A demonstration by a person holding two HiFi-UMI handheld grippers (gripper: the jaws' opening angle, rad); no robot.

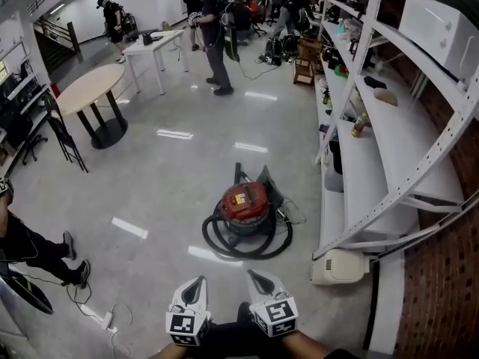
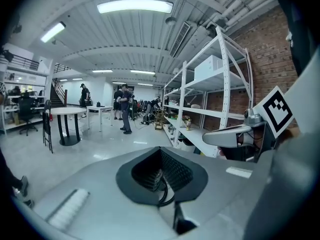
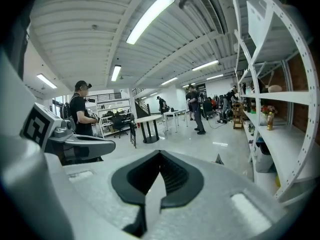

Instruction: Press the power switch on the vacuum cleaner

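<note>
The left gripper has its two grey jaws pressed together, with nothing between them. The right gripper is the same, with its jaws together and nothing held. In the head view they sit low and side by side, touching nothing.

The round red vacuum cleaner sits on the shiny grey floor, well apart from both grippers. A black hose curls around it. Its switch is too small to make out from here.

Bare floor lies between the grippers and the vacuum cleaner. A tall white shelf rack stands near it on the right. A round wooden table is far off on the left.
</note>
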